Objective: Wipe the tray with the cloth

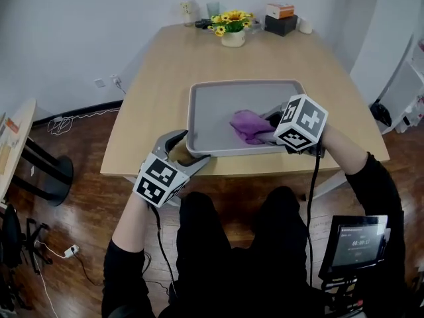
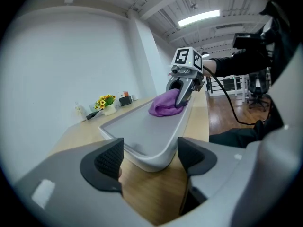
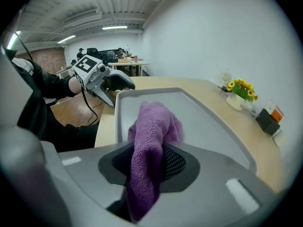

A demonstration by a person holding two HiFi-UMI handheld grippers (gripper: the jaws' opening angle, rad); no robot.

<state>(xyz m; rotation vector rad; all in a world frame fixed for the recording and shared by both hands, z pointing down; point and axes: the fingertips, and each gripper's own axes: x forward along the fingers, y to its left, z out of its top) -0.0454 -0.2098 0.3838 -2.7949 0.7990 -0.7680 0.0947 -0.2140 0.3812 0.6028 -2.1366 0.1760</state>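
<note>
A grey tray (image 1: 218, 111) lies on the wooden table (image 1: 159, 98), close to its near edge. A purple cloth (image 1: 248, 124) rests bunched on the tray's near right part. My right gripper (image 1: 268, 128) is shut on the cloth; in the right gripper view the cloth (image 3: 151, 141) hangs pinched between the pads over the tray (image 3: 199, 112). My left gripper (image 1: 187, 151) sits at the tray's near left corner. In the left gripper view that corner of the tray (image 2: 137, 131) fills the gap of the left gripper (image 2: 150, 157), with both pads against the rim. Beyond are the cloth (image 2: 164, 104) and the right gripper (image 2: 182, 91).
At the table's far edge stand a pot of yellow flowers (image 1: 232, 26), a bottle (image 1: 187, 8), a cup (image 1: 212, 9) and stacked boxes (image 1: 281, 18). A small screen (image 1: 358, 242) sits by my right knee. Another table (image 1: 13, 138) stands at the left over wooden floor.
</note>
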